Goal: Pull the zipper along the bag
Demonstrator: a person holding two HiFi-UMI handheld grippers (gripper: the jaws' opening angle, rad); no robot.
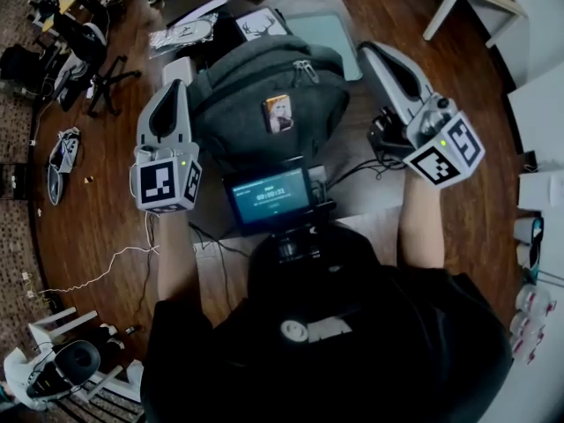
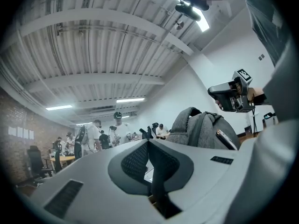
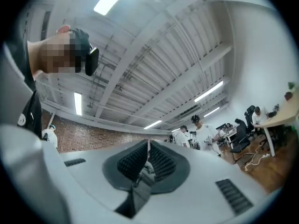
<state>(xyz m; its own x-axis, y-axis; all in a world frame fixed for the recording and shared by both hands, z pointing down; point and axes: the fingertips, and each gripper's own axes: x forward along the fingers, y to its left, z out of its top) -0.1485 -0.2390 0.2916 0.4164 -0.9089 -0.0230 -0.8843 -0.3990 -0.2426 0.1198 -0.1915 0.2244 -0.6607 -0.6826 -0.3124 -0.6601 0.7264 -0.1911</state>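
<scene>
Grey fabric backpack (image 1: 264, 91) lies on the pale desk (image 1: 216, 271) straight ahead of the person, between the two tools. A pair of metal zipper pulls (image 1: 304, 69) shows on its upper seam, and a small orange-and-white tag (image 1: 279, 113) sits on its front panel.

The left gripper (image 1: 178, 86) hangs just beside the bag's left flank, held level, with its jaws clenched together on nothing. Its own view shows the ribbed pads meeting and the backpack off to the right, apart from them. The right gripper (image 1: 370, 49) is on the opposite side, near the bag's right shoulder but clear of it. It is tilted upward, so its view catches ceiling rather than fabric. Its jaws are likewise pressed closed, with no part of the bag caught between them.

The flanking stance reads as a ready position: one tool is placed to steady the bag's body, and the other is nearer the pulls to take one. Neither touches the bag, so the zipper run seems not yet begun. The next move would call for parting the right jaws and bringing them down onto a pull, which is a small, loose target.
</scene>
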